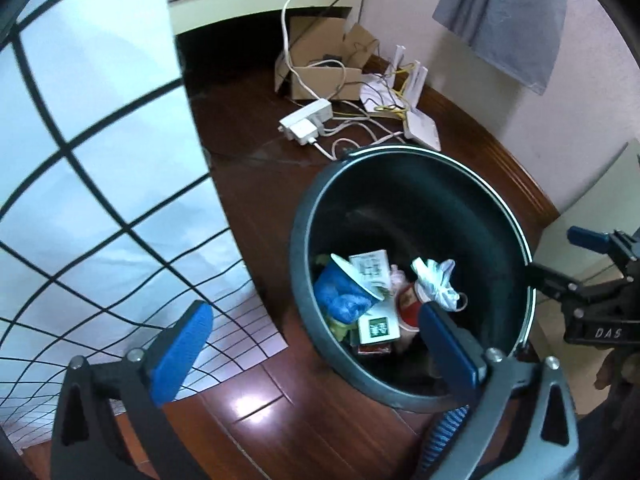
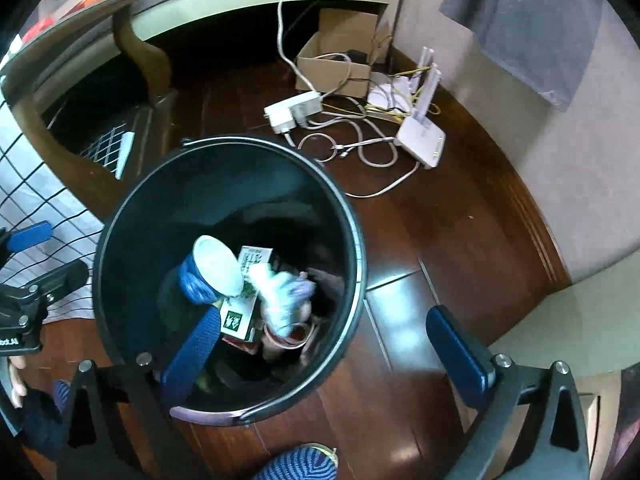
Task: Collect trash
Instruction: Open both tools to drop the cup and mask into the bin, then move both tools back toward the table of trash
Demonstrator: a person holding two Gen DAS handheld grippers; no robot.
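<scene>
A dark round trash bin stands on the wooden floor; it also shows in the right wrist view. Inside lie a blue cup, a green-and-white carton, a crumpled white bag and a red-and-white cup. The same trash shows in the right wrist view: the blue cup, the carton, the white bag. My left gripper is open and empty above the bin's near left rim. My right gripper is open and empty over the bin's near right rim.
A white cloth with a black grid hangs at the left. Beyond the bin lie a power strip, tangled cables, a white router and a cardboard box. A grey cloth hangs on the wall.
</scene>
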